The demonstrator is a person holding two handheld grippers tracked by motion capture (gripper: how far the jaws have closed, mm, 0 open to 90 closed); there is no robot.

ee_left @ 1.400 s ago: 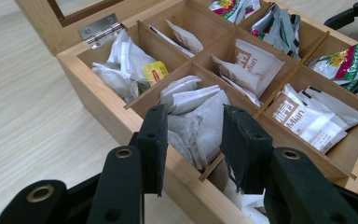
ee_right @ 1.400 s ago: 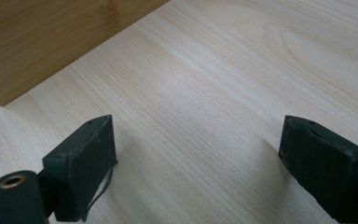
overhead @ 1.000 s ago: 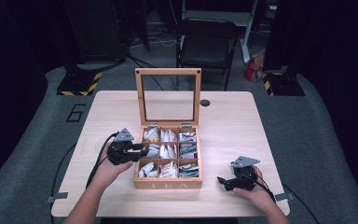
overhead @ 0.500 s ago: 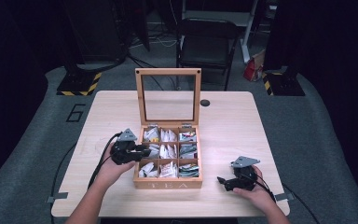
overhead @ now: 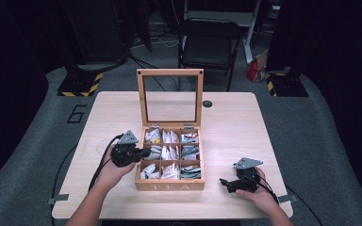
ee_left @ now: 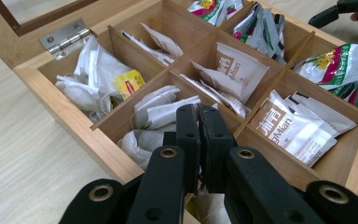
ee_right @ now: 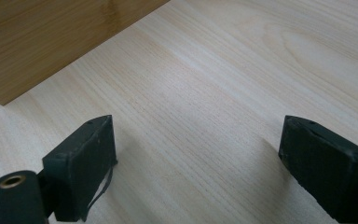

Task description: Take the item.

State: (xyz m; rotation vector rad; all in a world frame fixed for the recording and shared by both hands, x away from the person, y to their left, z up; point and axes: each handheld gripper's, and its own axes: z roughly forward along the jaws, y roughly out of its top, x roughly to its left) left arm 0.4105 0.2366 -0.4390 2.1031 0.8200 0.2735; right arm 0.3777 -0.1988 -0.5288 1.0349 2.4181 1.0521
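Observation:
A wooden tea box (overhead: 169, 187) marked TEA stands mid-table, its glass lid (overhead: 169, 73) upright at the back. Its several compartments hold tea bags, white ones (ee_left: 158, 105) on the left and brown-printed sachets (ee_left: 242, 70) in the middle. My left gripper (overhead: 143, 153) reaches over the box's left wall (ee_left: 74, 126). In the left gripper view its jaws stand shut (ee_left: 199, 112) above the white bags, with nothing visible between them. My right gripper (overhead: 226, 182) rests open on the table to the right of the box. Bare wood lies between its fingertips (ee_right: 198, 149), and the box side (ee_right: 42, 37) is just beyond.
A small black disc (overhead: 207, 103) lies on the table (overhead: 245, 141) behind the box to the right. A folding chair (overhead: 207, 42) stands past the far edge. Cables trail from both grippers towards the near edge.
My left gripper has edged to the right, over the left side of the box. The right gripper has stayed put.

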